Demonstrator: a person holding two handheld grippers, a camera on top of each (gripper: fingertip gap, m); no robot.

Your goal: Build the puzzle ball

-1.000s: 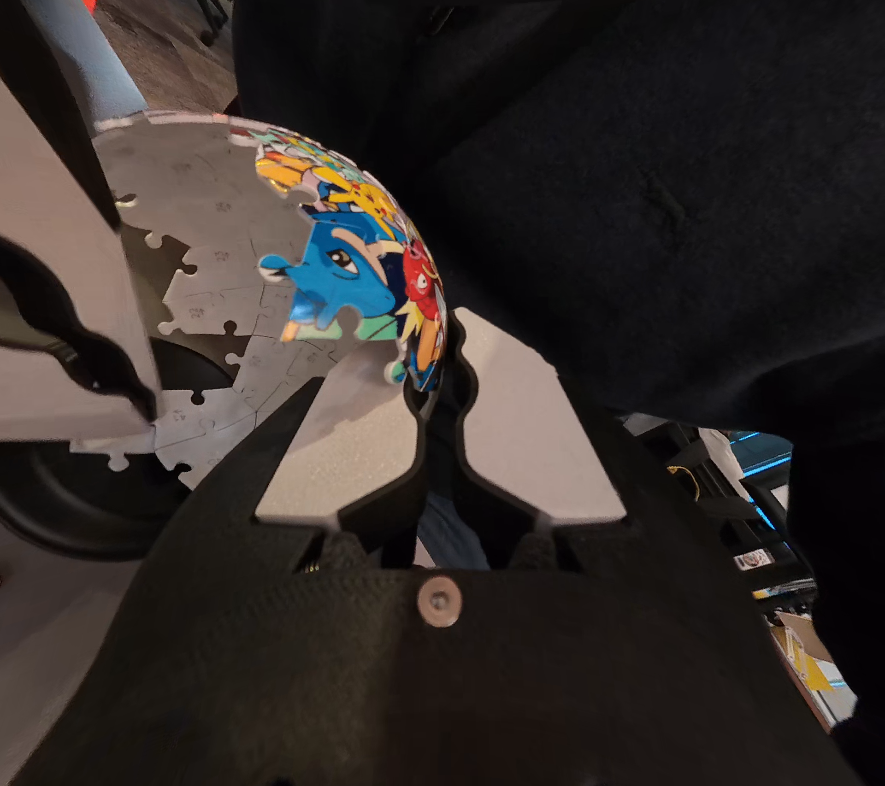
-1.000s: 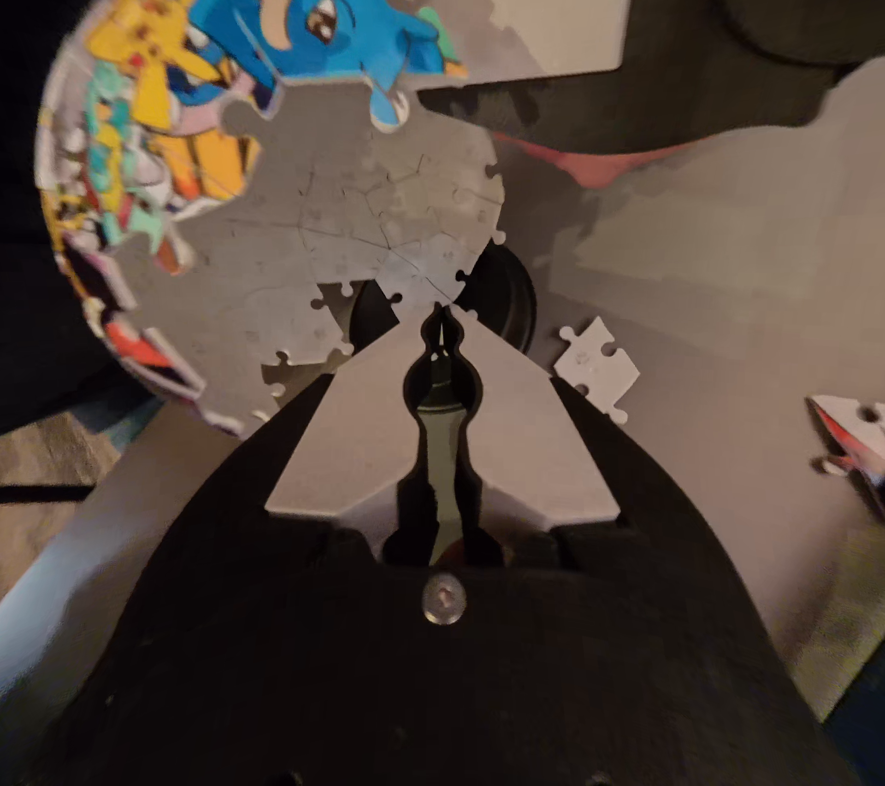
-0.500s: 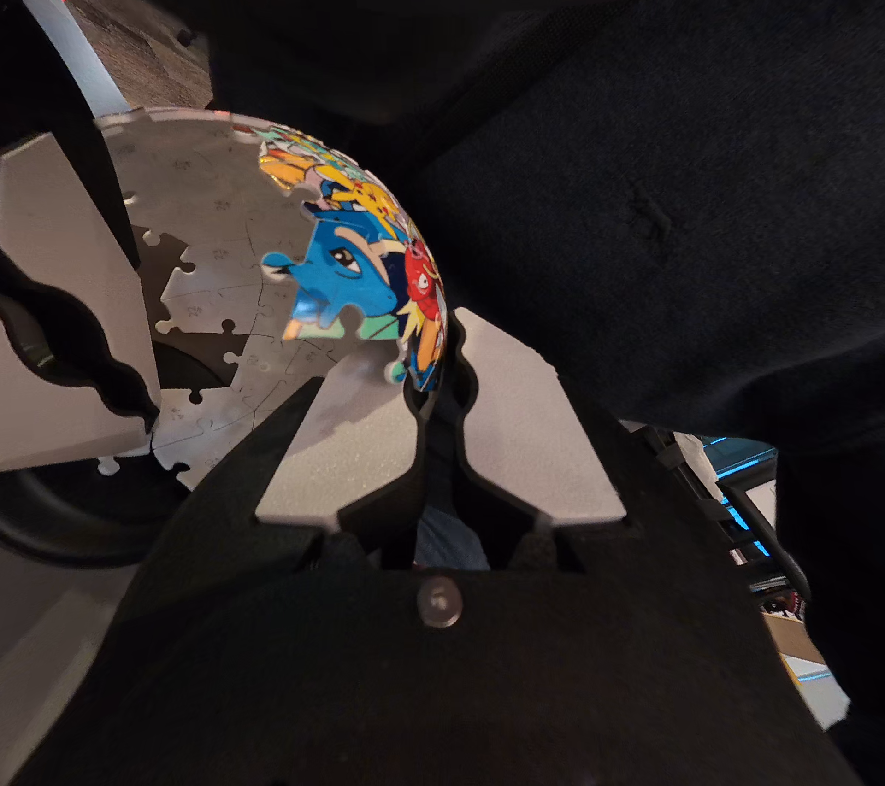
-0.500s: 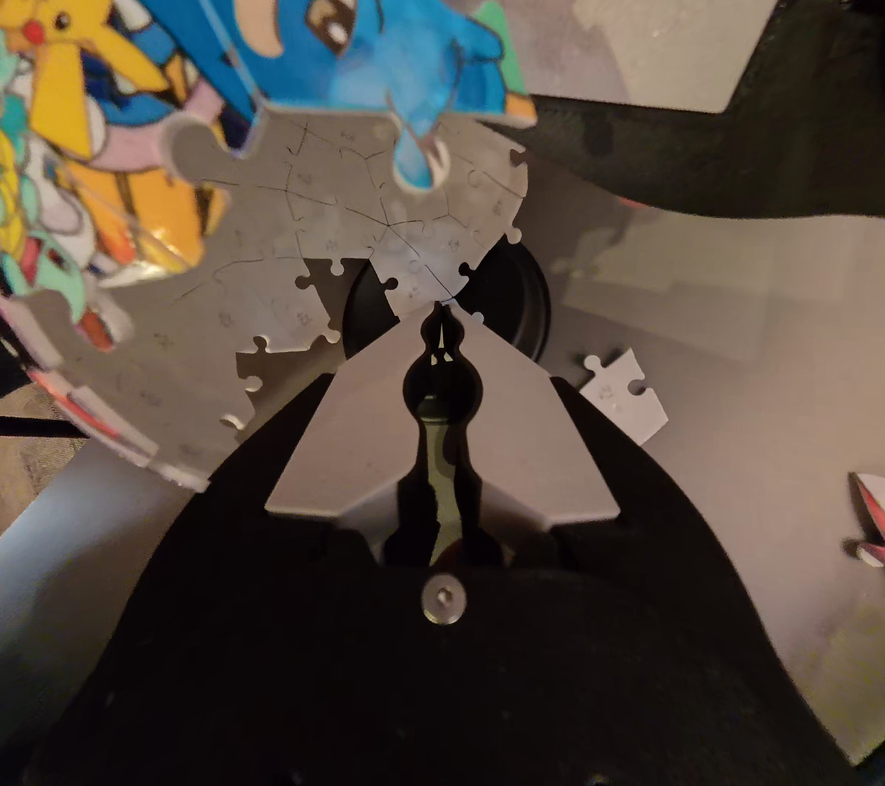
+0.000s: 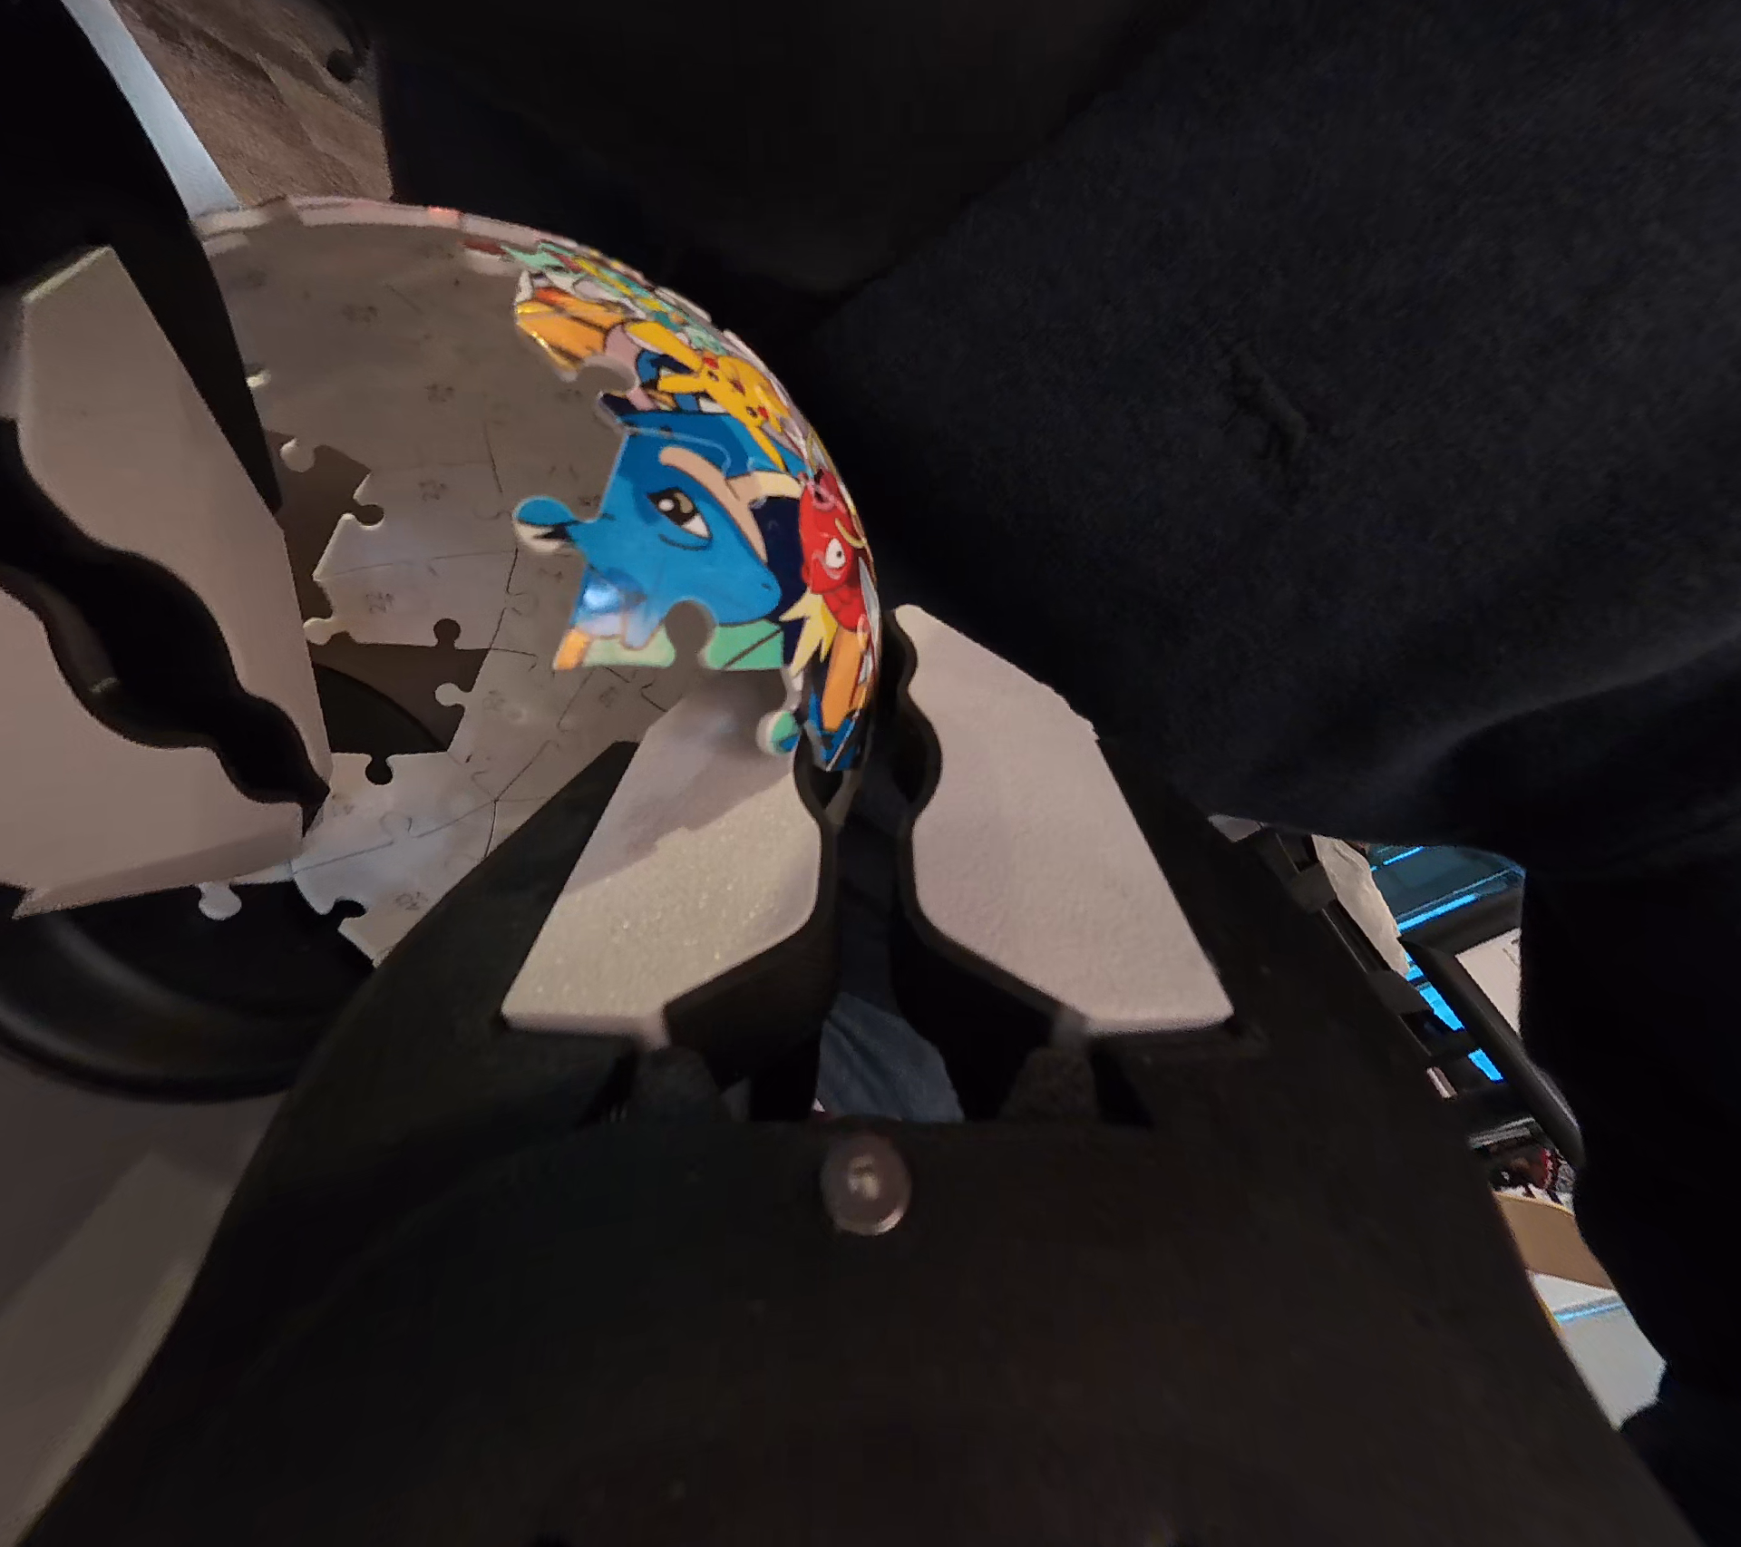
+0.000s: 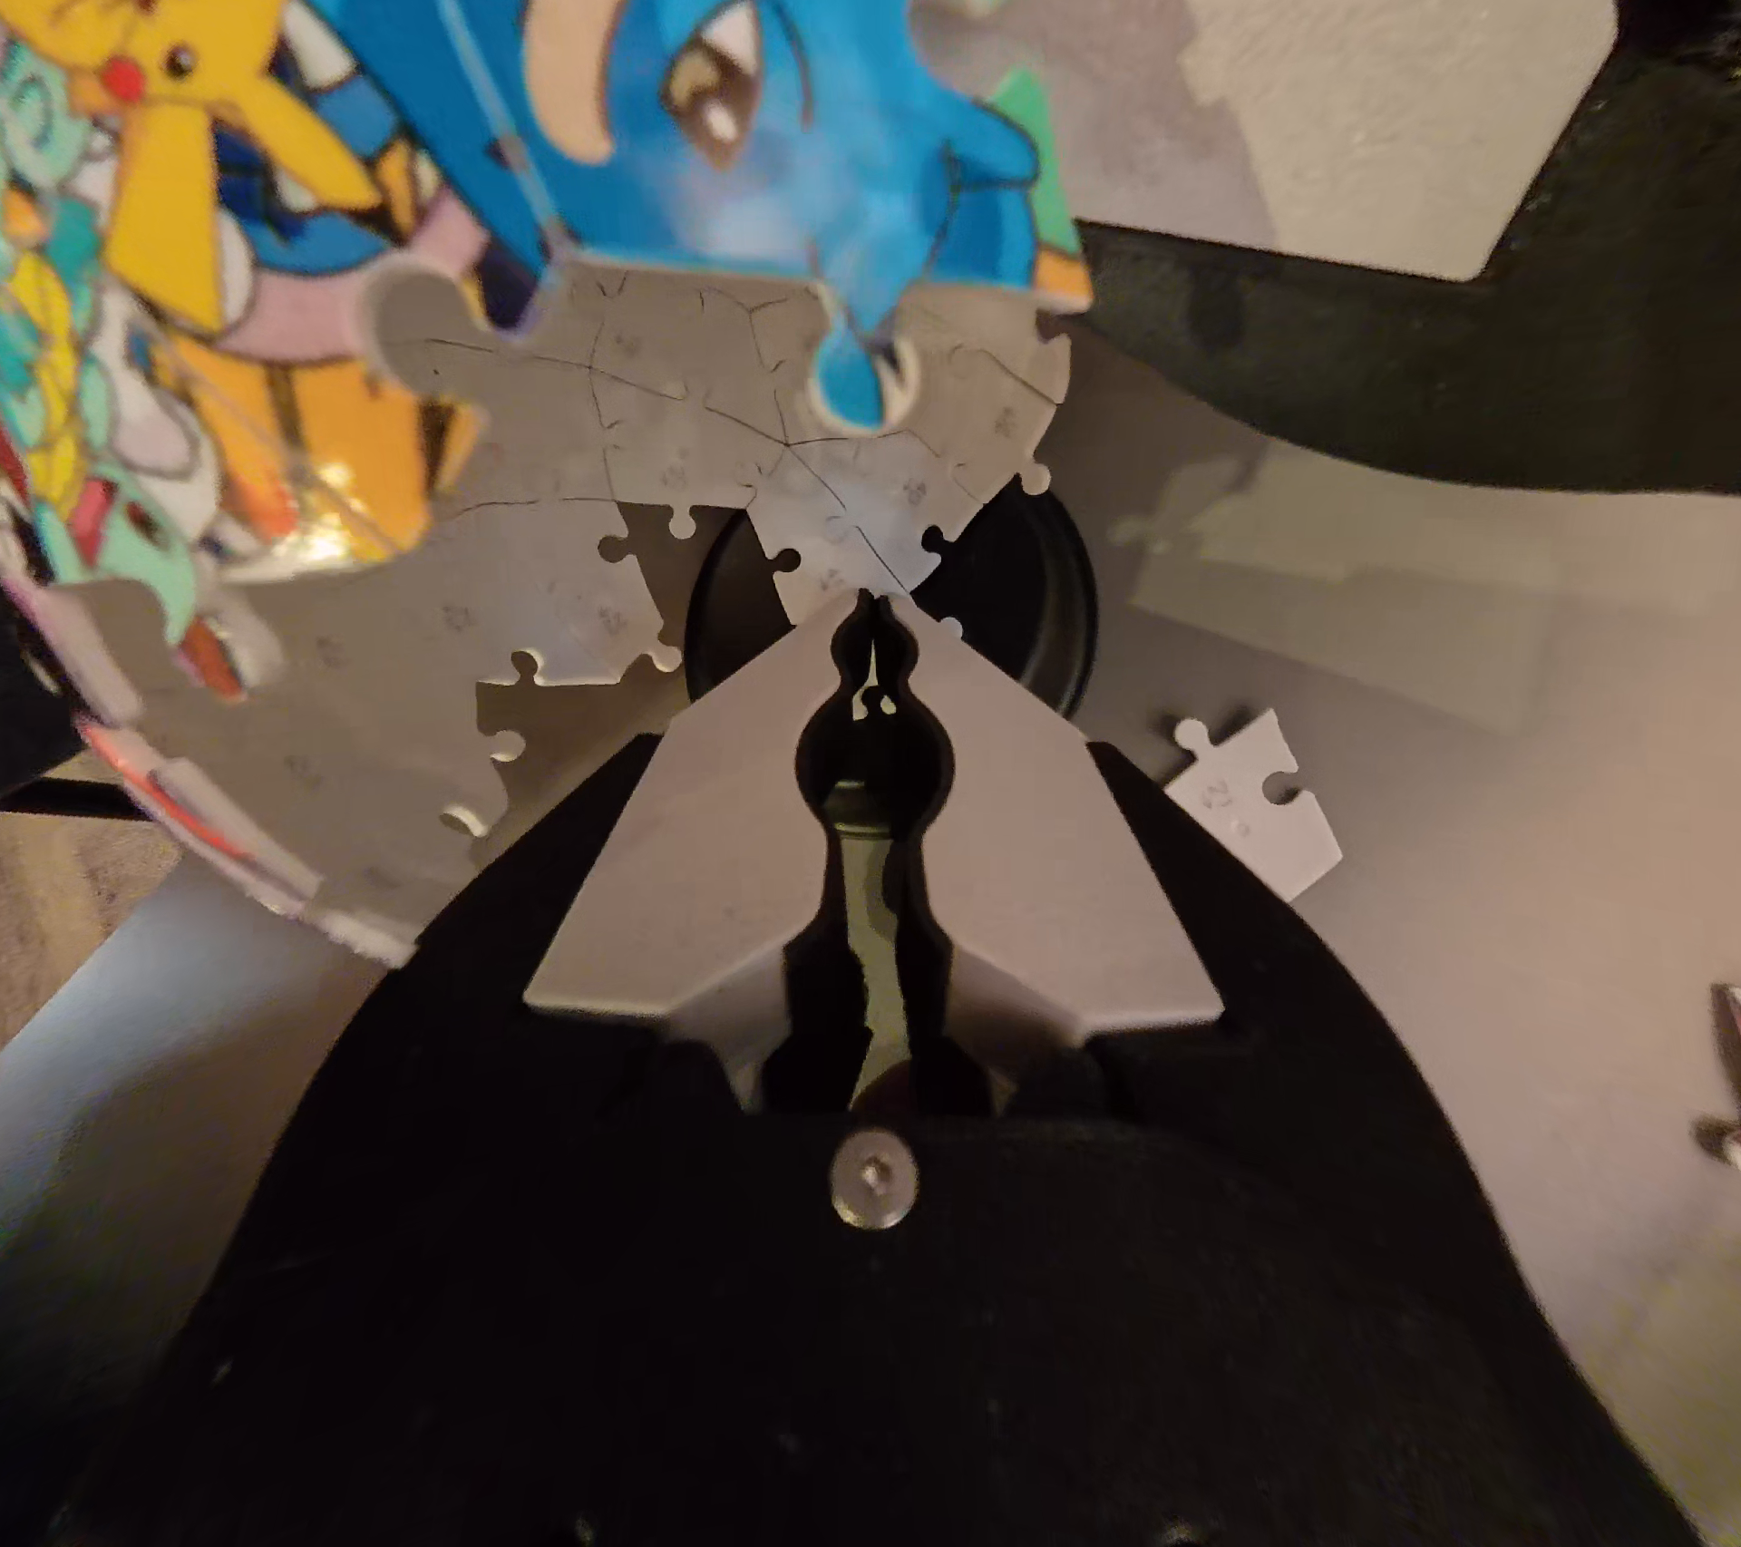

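The partly built puzzle ball (image 5: 678, 550) is an open shell, colourful cartoon print outside and grey inside. My left gripper (image 5: 862, 701) is shut on the shell's printed rim and holds it up. In the right wrist view the ball (image 6: 716, 117) fills the upper left. My right gripper (image 6: 871, 607) is shut, its tips pinching a grey wedge piece (image 6: 838, 531) at the edge of the shell's gap. The right gripper also shows at the left of the left wrist view (image 5: 311, 800). One left finger (image 6: 1319, 41) shows at the top right.
A black round stand (image 6: 1036, 616) sits on the grey table (image 6: 1460, 701) under the ball. A loose grey piece (image 6: 1244, 805) lies to its right, another piece (image 6: 1729, 1050) at the right edge. A person's dark clothing (image 5: 1225, 371) is close behind the ball. One gripper's finger ends stand about 12 centimetres off the other's.
The right gripper has moved in closer to the ball, still shut, so the shell fills more of its view. The left gripper keeps its hold on the rim, almost still.
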